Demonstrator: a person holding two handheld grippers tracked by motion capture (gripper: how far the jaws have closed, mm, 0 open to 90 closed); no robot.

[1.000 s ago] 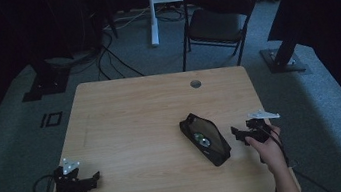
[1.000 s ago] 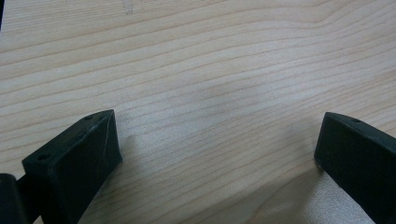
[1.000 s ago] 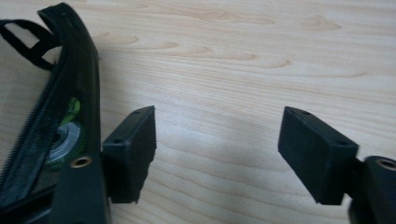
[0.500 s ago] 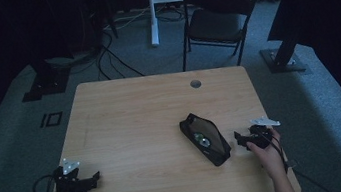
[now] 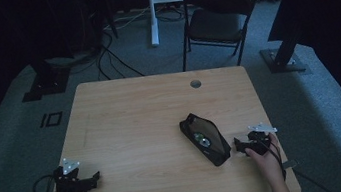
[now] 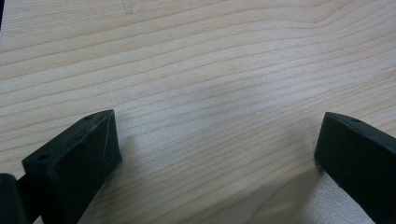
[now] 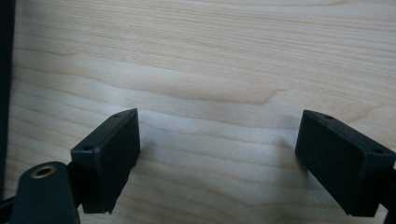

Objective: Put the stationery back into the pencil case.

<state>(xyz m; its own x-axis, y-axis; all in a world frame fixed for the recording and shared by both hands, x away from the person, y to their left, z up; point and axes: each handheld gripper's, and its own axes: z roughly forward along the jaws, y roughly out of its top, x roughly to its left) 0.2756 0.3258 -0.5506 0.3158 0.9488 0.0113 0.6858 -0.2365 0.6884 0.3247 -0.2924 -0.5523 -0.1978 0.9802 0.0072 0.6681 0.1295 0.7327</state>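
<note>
We saw the left gripper [image 5: 92, 178] at lower left, jaws wide over bare worktop [image 5: 131, 121]; the right gripper [image 5: 240, 146], also wide, sat just beside a black pouch [image 5: 206, 139] at lower right.

On the bench [image 5: 127, 122] a pouch [image 5: 205, 138] lies right of the middle, set at a slant, with a small round hole [image 5: 195, 83] in the benchtop behind it near the far edge. The left tool [image 5: 95, 177] rests at the near left corner and the right tool [image 5: 237, 145] at the near right, just beside the pouch's near end; each has its jaws spread wide over bare benchtop. Behind the bench a chair [image 5: 218, 16] stands on the floor to the right, with cables [image 5: 112, 53] lying on the floor to the left.
</note>
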